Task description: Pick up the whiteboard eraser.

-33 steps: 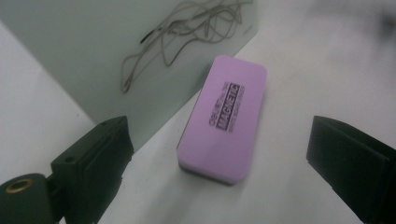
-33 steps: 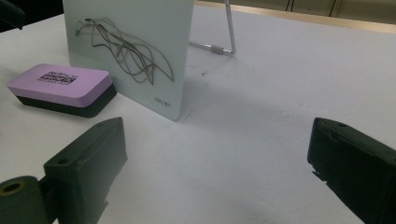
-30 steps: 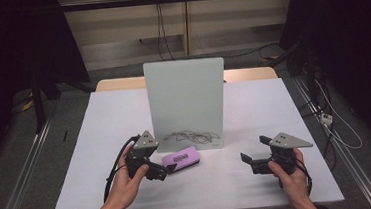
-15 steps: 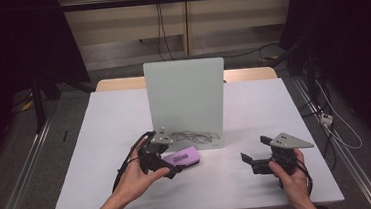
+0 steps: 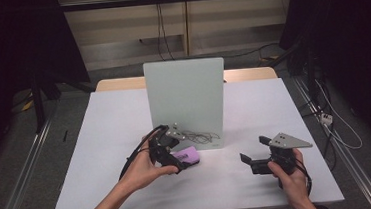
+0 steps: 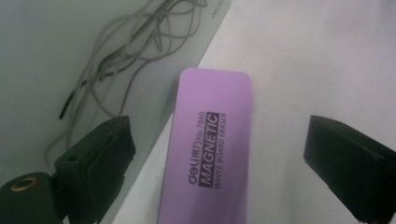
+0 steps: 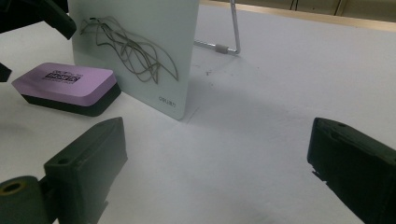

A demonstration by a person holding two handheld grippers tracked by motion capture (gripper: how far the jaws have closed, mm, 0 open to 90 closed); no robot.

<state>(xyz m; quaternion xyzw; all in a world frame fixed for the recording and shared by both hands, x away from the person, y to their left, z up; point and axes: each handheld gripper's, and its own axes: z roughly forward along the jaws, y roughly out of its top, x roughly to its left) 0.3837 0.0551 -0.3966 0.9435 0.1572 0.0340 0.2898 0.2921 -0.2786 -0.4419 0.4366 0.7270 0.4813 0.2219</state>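
A purple whiteboard eraser (image 5: 189, 156) with a black base lies flat on the white table, close in front of an upright whiteboard (image 5: 185, 97) that has grey scribbles (image 5: 199, 135) near its bottom edge. My left gripper (image 5: 177, 160) reaches over the eraser (image 6: 210, 140). Its jaws straddle the eraser's long sides with a gap on each side and have just been closing a little; the left gripper (image 6: 219, 140) is open. My right gripper (image 5: 253, 149) stands open to the right of the board, low over the table, with nothing between its fingers. From there the eraser (image 7: 65, 81) and scribbles (image 7: 126, 46) show.
The whiteboard (image 7: 140, 28) leans on a wire stand (image 7: 229, 44) behind it. The table's (image 5: 254, 109) front edge runs just below both hands. Dark floor, rails and cables surround the table.
My left hand has moved right and slightly away from me, bringing its gripper from beside the eraser to over it. The eraser and the right gripper have stayed put.
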